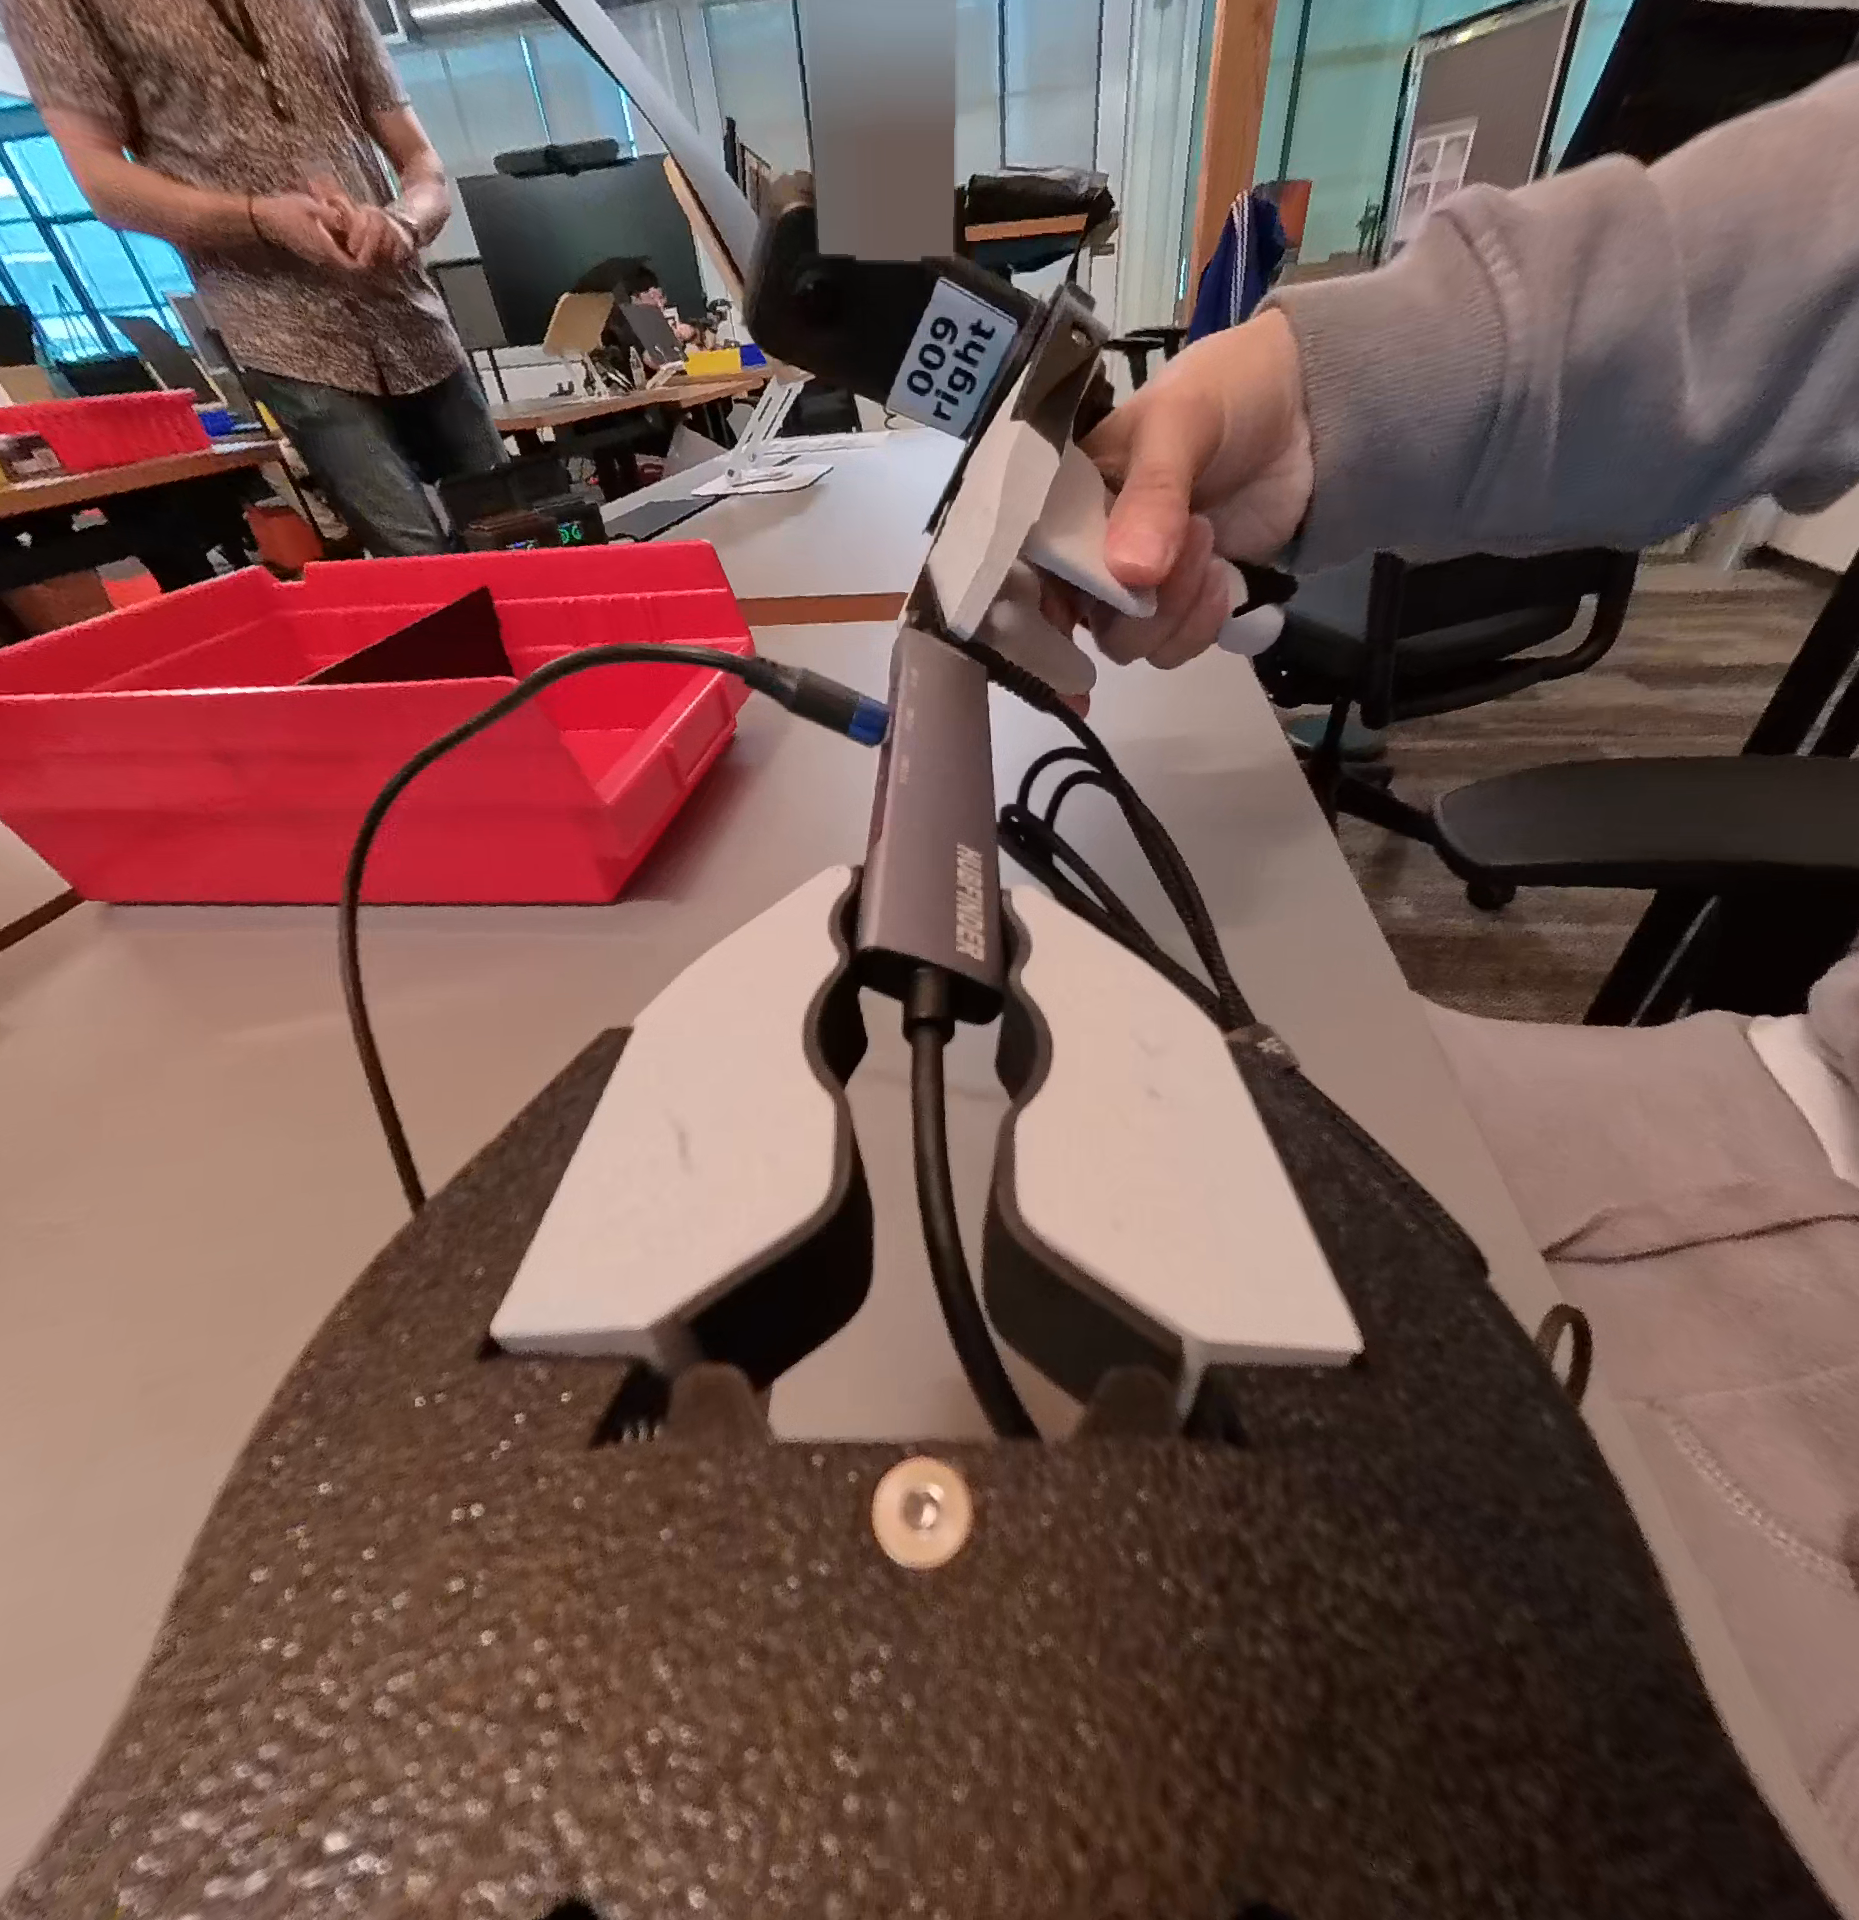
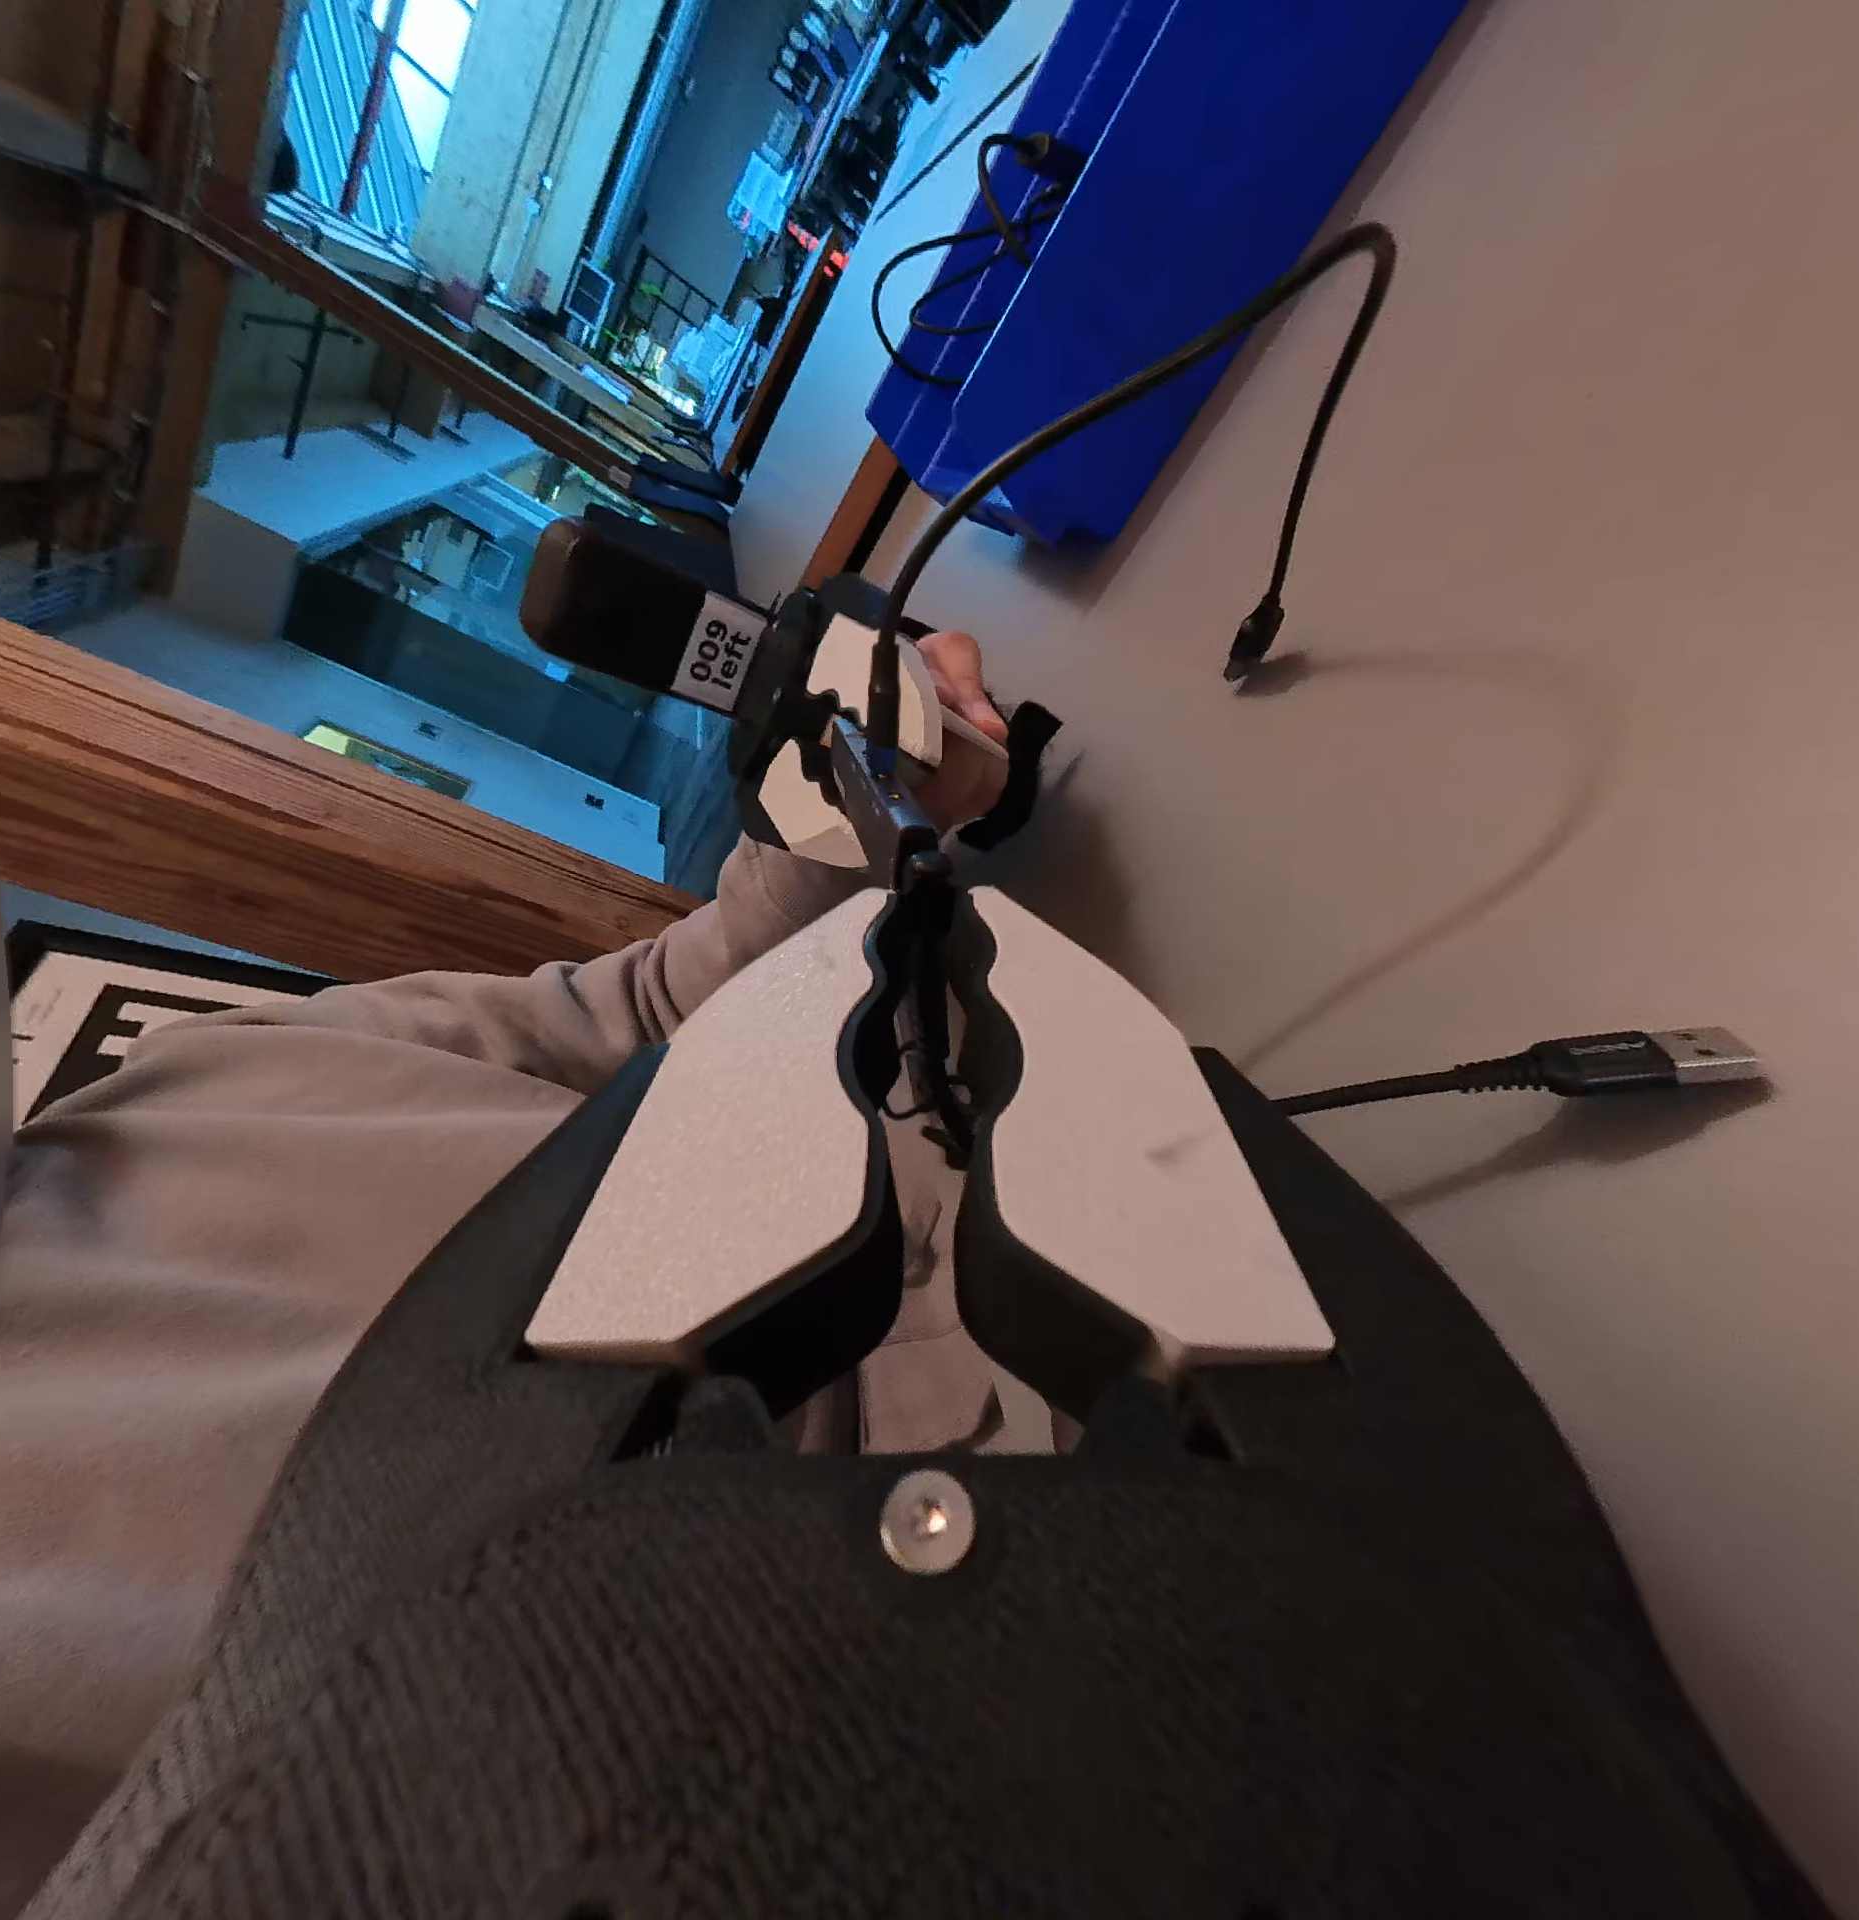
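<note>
Left gripper (image 1: 930, 935) closed on the near end of a slim grey USB hub (image 1: 930, 831), fingertips pinching its sides, hub body rising away from the tips and tilting up toward the right gripper (image 1: 992, 582). Black attached cable (image 1: 940, 1164) leaving the hub's near end and running back between the two white fingers (image 1: 717, 1122) toward the gripper base. Second black cable (image 1: 437, 790) plugged by a blue-tipped connector (image 1: 852, 717) into the hub's left side, arching up, then dropping to the grey table (image 1: 177, 1091). At the hub's far end, right gripper held by a hand (image 1: 1195, 499) in a grey sleeve, pointing down at the hub. From the right wrist view, right gripper (image 2: 920, 914) closed on a bunch of thin black cables (image 2: 925, 1018) just at the hub (image 2: 889, 790), tips nearly touching, with the left gripper (image 2: 800, 748) clamped on the hub's other end beyond. Loose braided cable with a silver USB plug (image 2: 1673, 1065) lying on the table beside the right gripper, well apart from the hub. Red bin (image 1: 333, 727) on the table left of the hub, near but apart; blue bin (image 2: 1143, 260) farther off in the right wrist view. Person (image 1: 281, 260) standing behind the red bin.
</note>
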A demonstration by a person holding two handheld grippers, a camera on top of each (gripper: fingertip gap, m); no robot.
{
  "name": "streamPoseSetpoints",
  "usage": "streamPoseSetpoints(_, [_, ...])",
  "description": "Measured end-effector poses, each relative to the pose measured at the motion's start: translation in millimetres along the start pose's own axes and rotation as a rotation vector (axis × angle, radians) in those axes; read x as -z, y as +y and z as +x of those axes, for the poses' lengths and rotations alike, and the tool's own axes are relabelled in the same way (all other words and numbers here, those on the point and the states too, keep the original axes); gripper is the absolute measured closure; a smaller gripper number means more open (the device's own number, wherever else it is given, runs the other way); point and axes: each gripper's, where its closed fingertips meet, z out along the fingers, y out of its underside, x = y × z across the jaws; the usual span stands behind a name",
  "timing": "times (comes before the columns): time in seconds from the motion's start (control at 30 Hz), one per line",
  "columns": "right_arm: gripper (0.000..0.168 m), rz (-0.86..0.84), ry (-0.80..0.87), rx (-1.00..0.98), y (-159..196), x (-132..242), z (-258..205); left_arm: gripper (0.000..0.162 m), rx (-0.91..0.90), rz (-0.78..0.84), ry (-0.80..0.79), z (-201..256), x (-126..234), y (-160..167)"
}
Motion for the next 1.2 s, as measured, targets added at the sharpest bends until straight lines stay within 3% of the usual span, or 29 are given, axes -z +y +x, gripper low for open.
streamPoseSetpoints(0.23, [0.159,0.127,0.003,-0.023,-3,1,9,0.140,-0.026,-0.010,-0.058,-2,-5,1])
streamPoseSetpoints(0.6, [0.160,0.030,-0.136,-0.029,9,0,-4,0.140,-0.006,0.016,0.050,9,-2,1])
streamPoseSetpoints(0.97, [0.159,0.058,-0.002,0.095,2,-9,5,0.140,-0.026,-0.009,-0.001,-1,3,5])
streamPoseSetpoints(1.2, [0.159,0.113,-0.044,-0.010,4,-8,13,0.140,-0.077,-0.049,-0.028,-3,1,8])
